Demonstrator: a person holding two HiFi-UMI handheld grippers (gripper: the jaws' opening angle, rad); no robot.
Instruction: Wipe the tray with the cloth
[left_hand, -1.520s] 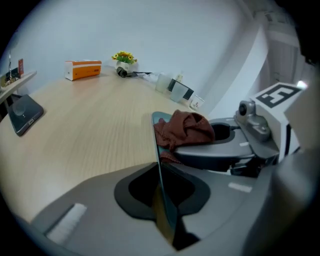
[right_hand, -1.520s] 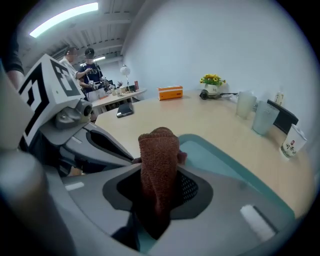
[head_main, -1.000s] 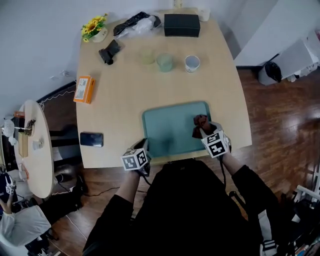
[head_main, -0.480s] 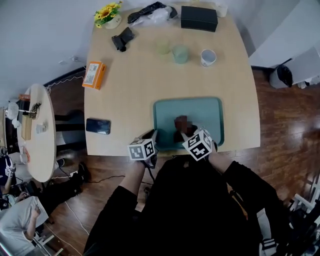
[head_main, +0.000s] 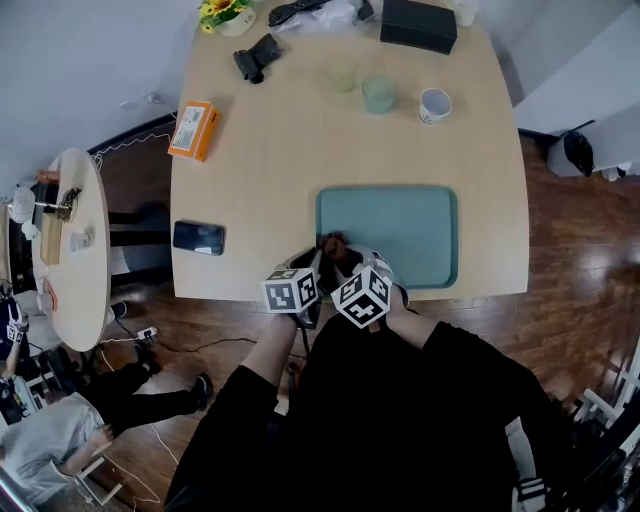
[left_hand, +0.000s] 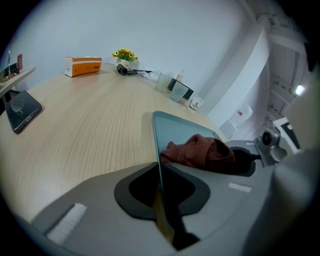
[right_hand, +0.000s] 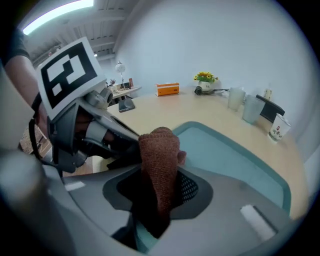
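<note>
Pale wood tabletop (head_main: 300, 150) is noted, with a teal tray (head_main: 400, 225) set flat at its near edge. The left claw (left_hand: 160, 172) is pinched nearly shut on the tray's near-left rim. The right claw (right_hand: 162, 190), just beside it at the tray's near-left corner, is closed on a bunched brown cloth (right_hand: 159, 155). The cloth is held at that corner.

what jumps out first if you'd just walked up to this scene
The teal tray at the near edge of the table stands out, with both grippers crowded at its near left corner. The right gripper is clamped on a rust-brown cloth at that corner, while the left gripper pinches the tray's rim. Farther off, an orange box lies near the table's left edge.
</note>
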